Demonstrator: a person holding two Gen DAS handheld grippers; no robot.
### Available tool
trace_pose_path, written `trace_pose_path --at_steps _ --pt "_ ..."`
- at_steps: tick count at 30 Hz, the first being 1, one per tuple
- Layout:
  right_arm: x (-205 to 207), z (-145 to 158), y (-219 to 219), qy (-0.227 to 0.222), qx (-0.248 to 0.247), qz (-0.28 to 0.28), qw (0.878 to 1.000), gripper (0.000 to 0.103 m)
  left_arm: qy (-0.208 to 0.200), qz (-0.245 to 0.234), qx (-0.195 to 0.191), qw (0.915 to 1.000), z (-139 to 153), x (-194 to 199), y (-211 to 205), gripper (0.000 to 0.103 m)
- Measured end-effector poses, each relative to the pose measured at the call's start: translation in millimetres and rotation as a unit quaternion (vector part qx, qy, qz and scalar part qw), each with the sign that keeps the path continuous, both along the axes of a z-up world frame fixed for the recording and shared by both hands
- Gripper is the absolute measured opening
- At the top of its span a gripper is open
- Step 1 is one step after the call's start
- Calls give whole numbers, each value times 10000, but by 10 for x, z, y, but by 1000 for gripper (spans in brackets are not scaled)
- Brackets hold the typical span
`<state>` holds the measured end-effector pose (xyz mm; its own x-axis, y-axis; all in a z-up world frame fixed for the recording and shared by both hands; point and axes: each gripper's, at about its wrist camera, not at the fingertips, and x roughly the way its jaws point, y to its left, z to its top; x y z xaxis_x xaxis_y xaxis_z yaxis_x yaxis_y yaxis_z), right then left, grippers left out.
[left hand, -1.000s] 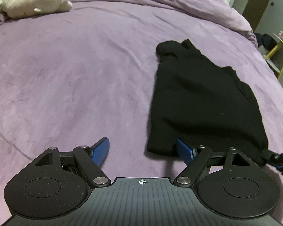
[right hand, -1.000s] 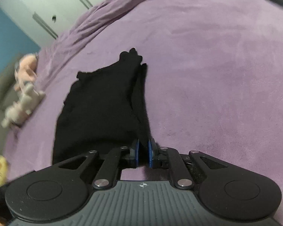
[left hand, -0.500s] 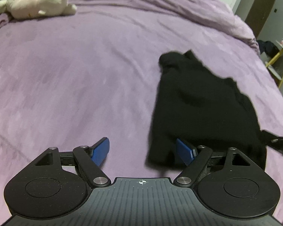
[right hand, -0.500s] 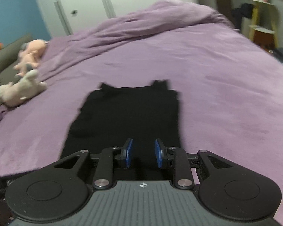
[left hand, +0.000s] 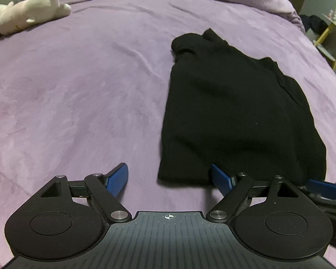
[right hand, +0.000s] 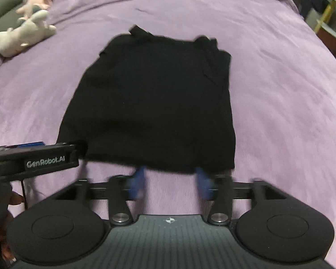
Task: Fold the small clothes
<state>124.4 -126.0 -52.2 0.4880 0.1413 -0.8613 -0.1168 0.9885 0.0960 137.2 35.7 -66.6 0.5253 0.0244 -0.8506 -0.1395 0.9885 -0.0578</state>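
A small black garment [left hand: 233, 112] lies flat on the purple bedspread, its right side folded over; it also shows in the right wrist view [right hand: 154, 98]. My left gripper [left hand: 169, 174] is open and empty at the garment's near left corner, its right finger at the hem. My right gripper [right hand: 171, 179] is open and empty just in front of the near hem, its blue fingers [right hand: 137, 180] blurred. The left gripper's side shows at the left in the right wrist view [right hand: 33, 154].
Plush toys [left hand: 29, 11] lie at the far left of the bed [left hand: 67, 89], also in the right wrist view [right hand: 24, 31]. A yellow shelf [left hand: 333, 29] stands beyond the bed's right edge. A rumpled duvet lies at the far end.
My right gripper let go of the garment's edge, opened and swung round to face the near hem. The garment now lies flat. My left gripper barely moved.
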Motion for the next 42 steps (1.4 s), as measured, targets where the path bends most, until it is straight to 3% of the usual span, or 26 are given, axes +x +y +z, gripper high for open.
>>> trace_pose_path --at_steps 3,5,13,21,42 --pt "-45 37 39 -7 -188 -191 9996 73 190 -27 284 9994 58 -38 -48 87" --pt "-50 68 46 9 -247 -297 9993 74 276 -58 465 9985 97 -61 -73 87" --pt "-54 195 89 38 -404 -480 9980 85 244 -122 727 9970 261 -133 -86 93" --pt "-24 252 56 42 -459 -630 9969 88 238 -64 519 9983 323 -152 -64 96" --pt "-80 315 -38 -16 -449 -773 9960 89 179 66 773 9968 402 -205 -67 96"
